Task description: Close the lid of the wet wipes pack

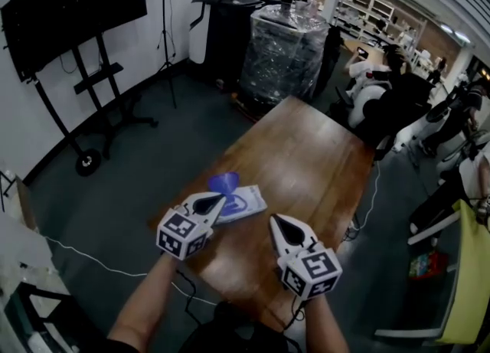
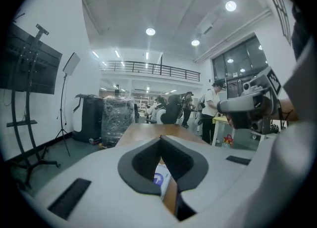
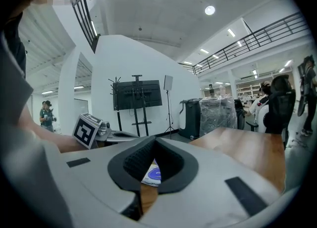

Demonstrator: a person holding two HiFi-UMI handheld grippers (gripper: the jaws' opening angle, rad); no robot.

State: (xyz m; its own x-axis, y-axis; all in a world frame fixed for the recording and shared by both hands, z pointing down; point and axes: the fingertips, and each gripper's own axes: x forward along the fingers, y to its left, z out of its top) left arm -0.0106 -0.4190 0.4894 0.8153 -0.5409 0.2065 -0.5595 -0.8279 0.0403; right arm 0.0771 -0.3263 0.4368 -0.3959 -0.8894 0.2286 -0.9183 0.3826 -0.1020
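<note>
Since blue lid (image 1: 223, 183) stands open, I judge this approach step. My left gripper (image 1: 217, 201) clenched, empty, above wet wipes pack (image 1: 245, 204) near table (image 1: 306, 152) edge. My right gripper (image 1: 276, 223) clenched, empty, beside pack. Next: press lid flat.

counter (image 1: 306, 152): brown wood top
on it: wet wipes pack (image 1: 243, 204) — lying flat near the left edge, blue lid (image 1: 223, 183) up

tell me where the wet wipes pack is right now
In the head view, the wet wipes pack lies on the wooden table near its left edge, just ahead of the left gripper.
</note>
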